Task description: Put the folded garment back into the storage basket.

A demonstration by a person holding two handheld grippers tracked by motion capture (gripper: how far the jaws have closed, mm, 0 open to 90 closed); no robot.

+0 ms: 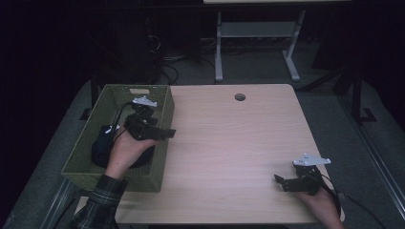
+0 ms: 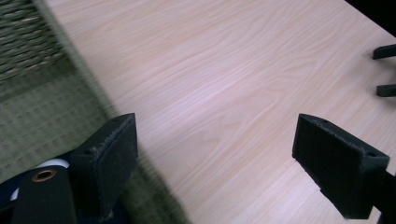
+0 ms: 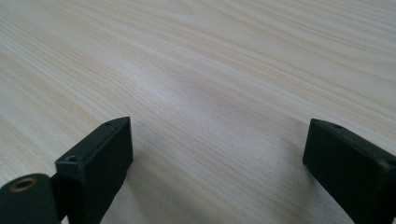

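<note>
Two tools in play, each held by one hand. At the left of the high view: woven green basket [image 1: 86, 155] on the counter's [image 1: 229, 143] left edge, a dark object [image 1: 101, 145] with a white patch lying inside near the lower half; what it is, impossible to tell. Just above it, left tool [image 1: 169, 133] gripped by the left hand [image 1: 125, 151], a plaid sleeve [image 1: 98, 205] running out at lower left, jaws poking rightward over the basket's right wall. From the left gripper view: left tool [image 2: 215, 158] spread wide, nothing between the jaws, pale wood grain below and the basket [image 2: 28, 51] at upper left, its floor at lower left; a bit of dark blue and white under the left jaw at the bottom left corner. Near the top centre of the high view: round hole [image 1: 239, 97] in the counter. Lower right of the high view: right tool [image 1: 279, 181] low over the wood, held by the right hand [image 1: 325, 207], jaws pointing left, well apart from the basket. From the right gripper view: right tool [image 3: 217, 154] likewise spread wide and holding nothing, bare counter [image 3: 210, 70] between and beyond the jaws.
</note>
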